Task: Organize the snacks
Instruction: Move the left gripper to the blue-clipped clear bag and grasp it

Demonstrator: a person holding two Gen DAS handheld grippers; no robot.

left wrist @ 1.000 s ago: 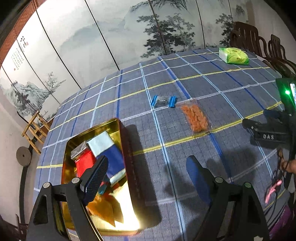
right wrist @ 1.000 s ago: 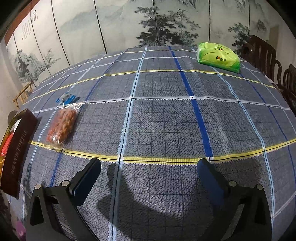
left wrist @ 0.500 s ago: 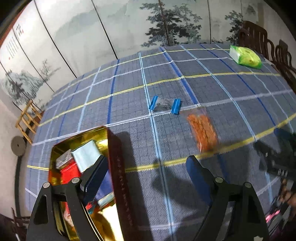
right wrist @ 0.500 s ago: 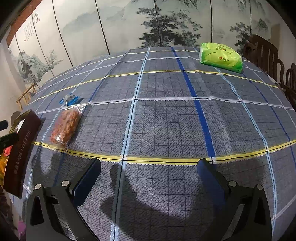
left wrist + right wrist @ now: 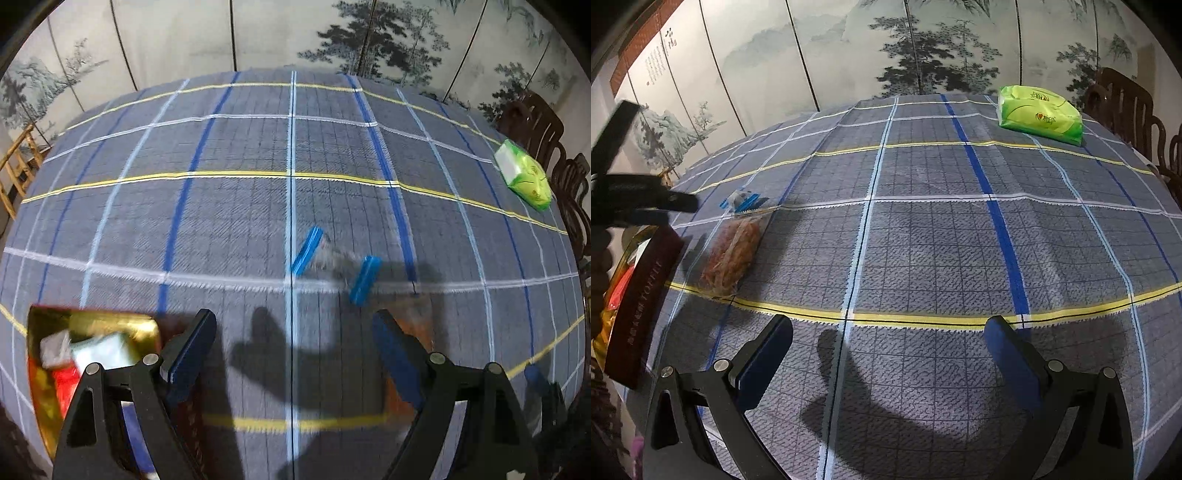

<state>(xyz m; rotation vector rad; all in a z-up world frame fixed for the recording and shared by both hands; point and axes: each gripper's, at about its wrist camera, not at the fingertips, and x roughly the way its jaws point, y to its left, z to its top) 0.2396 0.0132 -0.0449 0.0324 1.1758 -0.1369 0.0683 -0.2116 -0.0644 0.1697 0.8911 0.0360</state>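
Observation:
My left gripper [image 5: 291,332] hangs open over the checked tablecloth, with nothing between its fingers. Just beyond its tips lies a small clear packet with blue ends [image 5: 336,258]. A clear bag of orange snacks [image 5: 424,328] shows partly behind the right finger. The gold tin [image 5: 92,321], holding red, white and blue packs, sits at the lower left beside the left finger. My right gripper [image 5: 886,343] is open and empty above bare cloth. From there the orange bag [image 5: 733,251], the blue-ended packet [image 5: 742,201] and the tin's dark red side [image 5: 642,299] lie far to the left.
A green tissue pack [image 5: 1039,114] lies at the far right of the table, near dark wooden chairs [image 5: 1123,99]. A painted folding screen stands behind the table. The left tool's black body [image 5: 635,199] juts in at the left edge of the right wrist view.
My left gripper has swung right, from above the tin to the spot near the blue-ended packet and orange bag, staying open. The right gripper has held still.

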